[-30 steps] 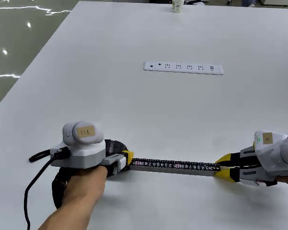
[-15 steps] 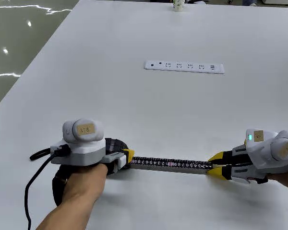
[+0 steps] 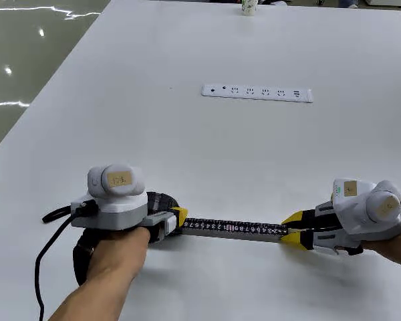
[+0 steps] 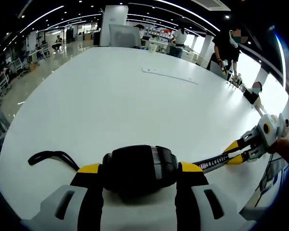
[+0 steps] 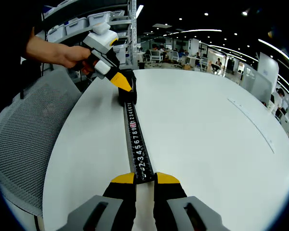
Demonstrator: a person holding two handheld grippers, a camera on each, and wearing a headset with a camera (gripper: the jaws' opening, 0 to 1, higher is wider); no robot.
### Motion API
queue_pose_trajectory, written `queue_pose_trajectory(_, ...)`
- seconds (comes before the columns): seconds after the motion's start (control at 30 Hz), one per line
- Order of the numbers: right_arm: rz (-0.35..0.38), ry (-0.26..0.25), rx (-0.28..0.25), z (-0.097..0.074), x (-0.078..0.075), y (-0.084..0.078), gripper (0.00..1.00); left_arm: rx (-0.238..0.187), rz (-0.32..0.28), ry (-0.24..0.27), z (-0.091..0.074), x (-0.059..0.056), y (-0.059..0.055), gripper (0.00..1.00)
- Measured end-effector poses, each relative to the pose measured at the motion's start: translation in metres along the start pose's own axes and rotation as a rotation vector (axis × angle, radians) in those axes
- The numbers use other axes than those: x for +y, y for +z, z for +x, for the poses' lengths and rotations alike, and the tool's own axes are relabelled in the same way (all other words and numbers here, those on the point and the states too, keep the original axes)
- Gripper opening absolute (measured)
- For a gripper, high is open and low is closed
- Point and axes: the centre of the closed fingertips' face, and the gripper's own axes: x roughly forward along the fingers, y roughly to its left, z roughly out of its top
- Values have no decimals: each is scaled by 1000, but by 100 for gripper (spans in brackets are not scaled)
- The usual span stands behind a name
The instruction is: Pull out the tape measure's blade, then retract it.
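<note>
Open-plan office: long white table (image 3: 254,154), power strip (image 3: 257,93), shelved bins (image 5: 82,21).

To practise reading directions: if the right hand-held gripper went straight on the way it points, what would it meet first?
Likely the tape measure case in the left hand-held gripper, at the far end of the blade.

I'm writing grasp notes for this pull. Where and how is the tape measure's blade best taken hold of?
Probably at its free end, coming in along its length from the side away from the case. The blade is a thin strip stretched straight, its other end in the case that the left gripper clamps. The right gripper is shut on that free end this way.
</note>
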Motion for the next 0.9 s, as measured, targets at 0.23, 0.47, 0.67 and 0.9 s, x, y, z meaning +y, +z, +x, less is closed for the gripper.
queue_pose_trajectory(0.23, 2, 2, -6, 5, 1, 4, 9, 2, 1, -2, 0, 0, 0, 55)
queue_pose_trajectory(0.47, 4, 7, -13, 9, 3, 9, 10, 3, 1, -4, 0, 0, 0, 55)
queue_pose_trajectory(0.67, 6, 10, -18, 13, 4, 13, 10, 4, 0, -6, 0, 0, 0, 55)
queue_pose_trajectory(0.9, 5, 14, -23, 18, 5, 17, 10, 6, 0, -7, 0, 0, 0, 55)
